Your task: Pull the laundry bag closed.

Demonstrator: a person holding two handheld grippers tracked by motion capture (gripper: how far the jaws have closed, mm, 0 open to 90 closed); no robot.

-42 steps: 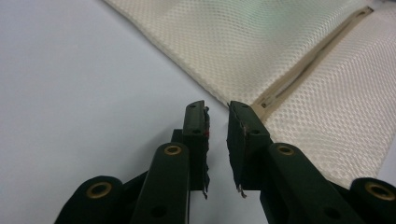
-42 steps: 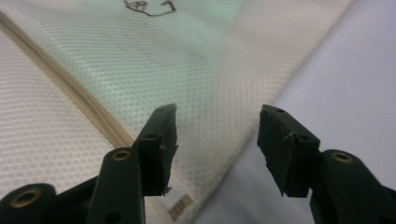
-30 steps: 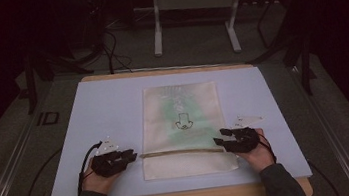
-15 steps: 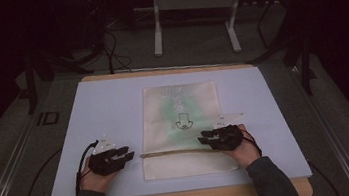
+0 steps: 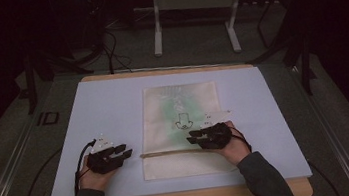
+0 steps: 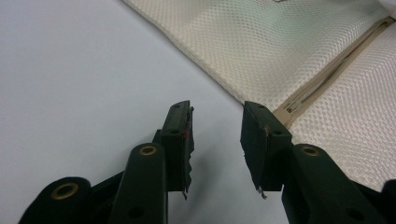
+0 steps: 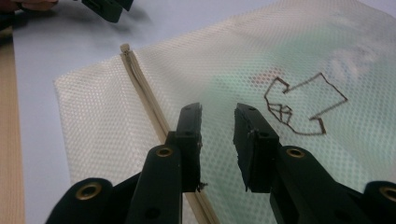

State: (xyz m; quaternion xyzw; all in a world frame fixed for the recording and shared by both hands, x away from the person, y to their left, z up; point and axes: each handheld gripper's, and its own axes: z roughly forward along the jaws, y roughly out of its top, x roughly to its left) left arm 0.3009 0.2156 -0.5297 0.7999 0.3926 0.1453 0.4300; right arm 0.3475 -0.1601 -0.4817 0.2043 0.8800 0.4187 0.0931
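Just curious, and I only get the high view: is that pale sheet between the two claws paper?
Observer: No, the bag is woven mesh, with a zipper running across it.
Operator: Is the right claw gripping that zipper?
Observer: No. The right claw has just been closing, but its jaws stand apart over the mesh beside the zipper, with nothing between them.
Operator: And the left one?
Observer: The left claw has just been opening. It is empty and sits at the bag's edge by the zipper's end.

Bare mat [image 5: 108,111] left of mesh bag [image 5: 181,107], zipper [image 5: 169,152] between claws
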